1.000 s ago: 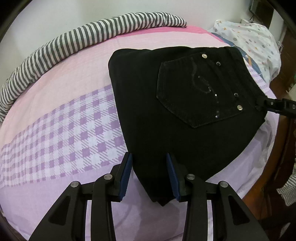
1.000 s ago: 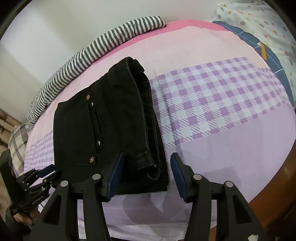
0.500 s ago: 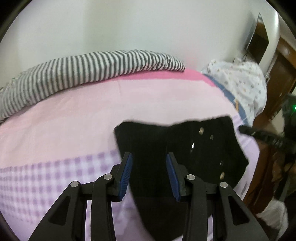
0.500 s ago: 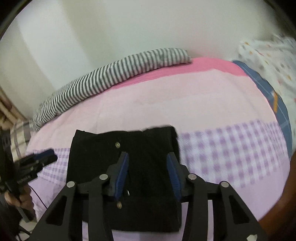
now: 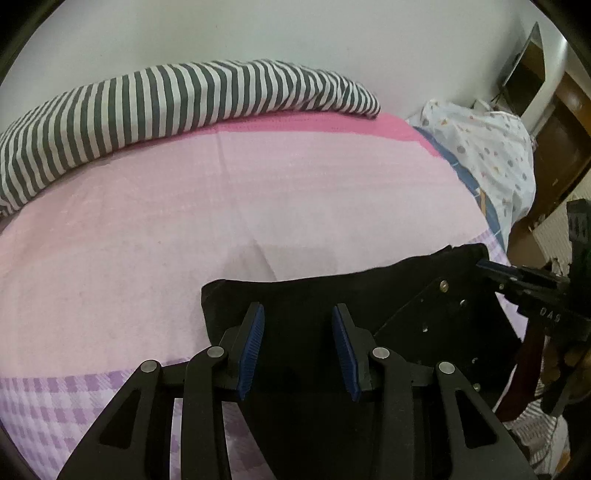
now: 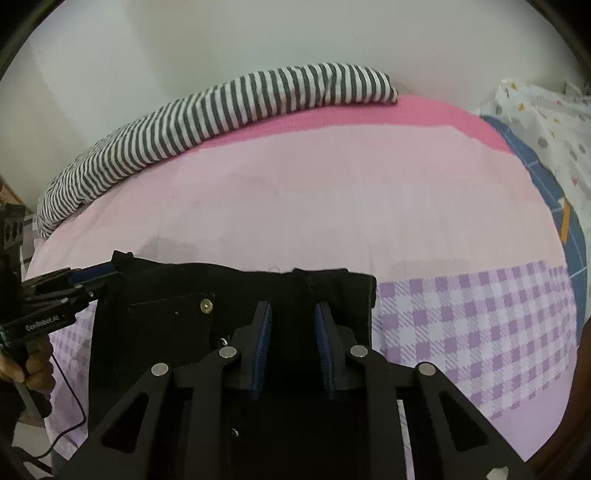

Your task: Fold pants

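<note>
Most of the bed is bare pink sheet, open from the pants to the striped bolster by the wall. Folded black pants lie across the near purple-check band, far edge straight, right edge short of the bed's side. Left gripper: jaws part open over the pants' left end; grip cannot be told. Right gripper: jaws just closing, narrow, pants fabric between them; contact unclear.

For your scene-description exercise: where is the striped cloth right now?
In both wrist views the striped cloth lies along the bed's far edge against the wall, beyond the black pants.
</note>
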`<state>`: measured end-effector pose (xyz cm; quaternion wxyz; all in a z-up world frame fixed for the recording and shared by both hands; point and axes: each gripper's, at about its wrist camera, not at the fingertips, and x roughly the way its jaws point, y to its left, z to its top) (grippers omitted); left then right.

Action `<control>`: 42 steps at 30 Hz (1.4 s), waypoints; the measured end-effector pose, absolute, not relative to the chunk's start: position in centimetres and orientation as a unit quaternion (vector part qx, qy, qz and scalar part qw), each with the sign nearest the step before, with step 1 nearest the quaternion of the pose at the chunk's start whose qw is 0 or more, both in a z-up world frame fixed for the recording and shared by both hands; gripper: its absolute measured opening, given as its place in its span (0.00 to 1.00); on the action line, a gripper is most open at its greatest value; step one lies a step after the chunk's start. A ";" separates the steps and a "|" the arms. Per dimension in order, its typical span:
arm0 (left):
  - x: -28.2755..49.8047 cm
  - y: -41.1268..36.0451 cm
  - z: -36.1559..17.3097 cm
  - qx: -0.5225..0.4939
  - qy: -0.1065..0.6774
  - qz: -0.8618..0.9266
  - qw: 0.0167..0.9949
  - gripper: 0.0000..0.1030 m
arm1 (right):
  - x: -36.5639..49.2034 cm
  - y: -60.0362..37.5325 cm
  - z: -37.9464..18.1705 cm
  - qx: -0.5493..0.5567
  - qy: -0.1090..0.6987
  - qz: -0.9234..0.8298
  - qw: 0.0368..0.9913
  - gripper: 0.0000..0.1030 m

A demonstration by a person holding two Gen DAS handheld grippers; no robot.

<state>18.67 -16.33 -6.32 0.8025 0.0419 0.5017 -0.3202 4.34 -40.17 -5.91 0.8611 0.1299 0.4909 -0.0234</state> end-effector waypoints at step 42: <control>12.9 -9.7 -9.2 -0.116 0.622 -0.302 0.713 0.46 | -1.9 -47.9 -12.1 0.352 0.519 0.157 0.763 0.55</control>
